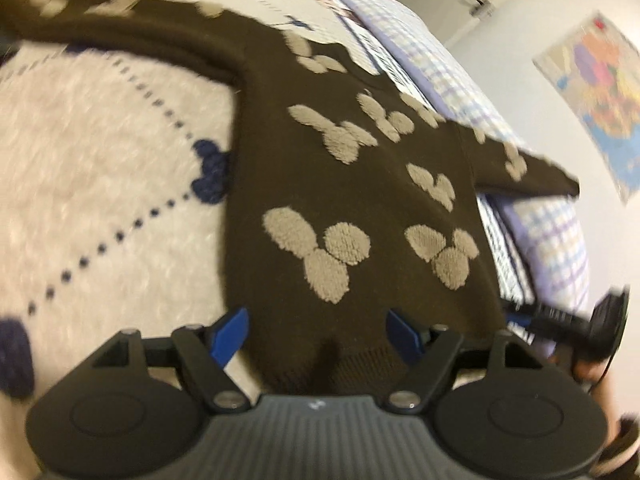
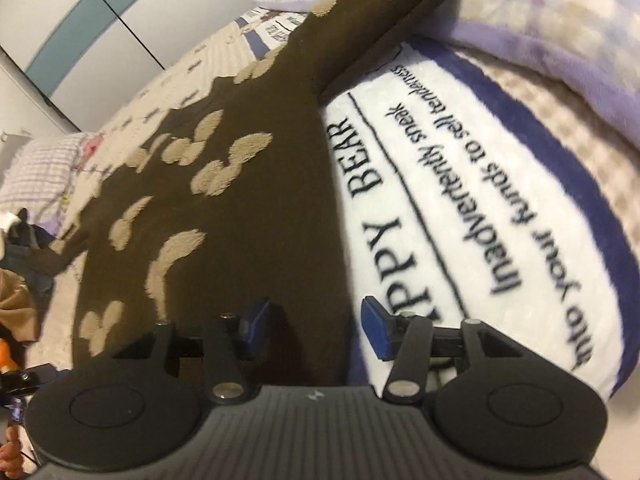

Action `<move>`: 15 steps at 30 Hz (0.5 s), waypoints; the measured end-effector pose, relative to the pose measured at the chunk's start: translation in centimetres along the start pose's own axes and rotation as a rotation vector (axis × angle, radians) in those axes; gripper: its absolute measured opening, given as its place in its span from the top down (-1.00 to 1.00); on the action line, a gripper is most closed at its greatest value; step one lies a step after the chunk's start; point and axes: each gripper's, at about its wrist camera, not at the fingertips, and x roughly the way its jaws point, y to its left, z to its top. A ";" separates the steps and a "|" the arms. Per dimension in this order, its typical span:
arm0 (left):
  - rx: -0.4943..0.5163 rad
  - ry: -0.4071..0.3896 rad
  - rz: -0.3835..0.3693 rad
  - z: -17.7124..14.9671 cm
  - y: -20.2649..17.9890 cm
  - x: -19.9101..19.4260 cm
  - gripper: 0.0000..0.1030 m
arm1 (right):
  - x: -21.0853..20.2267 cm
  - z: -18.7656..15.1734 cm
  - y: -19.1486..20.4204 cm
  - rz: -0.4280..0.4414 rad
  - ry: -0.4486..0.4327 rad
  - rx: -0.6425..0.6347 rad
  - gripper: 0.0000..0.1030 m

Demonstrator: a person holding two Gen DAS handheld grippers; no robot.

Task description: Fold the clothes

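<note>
The left gripper [image 1: 318, 330] stands wide, the brown sweater's [image 1: 352, 184] ribbed hem lying between its blue fingers [image 1: 230, 334]. The right gripper [image 2: 316, 326] gapes likewise (sweater edge between), over the cream blanket [image 2: 460, 208].

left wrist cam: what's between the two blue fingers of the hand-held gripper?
In the left wrist view, the ribbed hem of the brown sweater fills the gap of the left hand-held gripper. The fingers stand apart, fabric bunched between them.
</note>
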 end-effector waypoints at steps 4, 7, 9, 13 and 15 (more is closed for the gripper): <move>-0.198 0.024 -0.080 -0.7 2.1 0.8 -0.08 | -0.3 -1.5 0.2 0.051 0.028 0.000 0.34; -0.196 0.023 -0.043 -1.2 1.7 1.2 0.63 | -0.5 -2.5 0.5 0.072 0.050 -0.009 0.71; -0.172 0.018 0.001 -1.4 1.1 0.9 0.72 | -1.1 -2.5 1.0 0.039 0.025 -0.039 0.78; -0.113 -0.040 0.063 -1.3 0.1 -2.1 0.78 | -4.1 -1.2 1.1 -0.016 -0.036 -0.073 0.79; -0.104 -0.018 0.083 -1.5 0.6 -1.8 0.85 | -4.4 -0.9 0.4 -0.022 -0.006 -0.062 0.80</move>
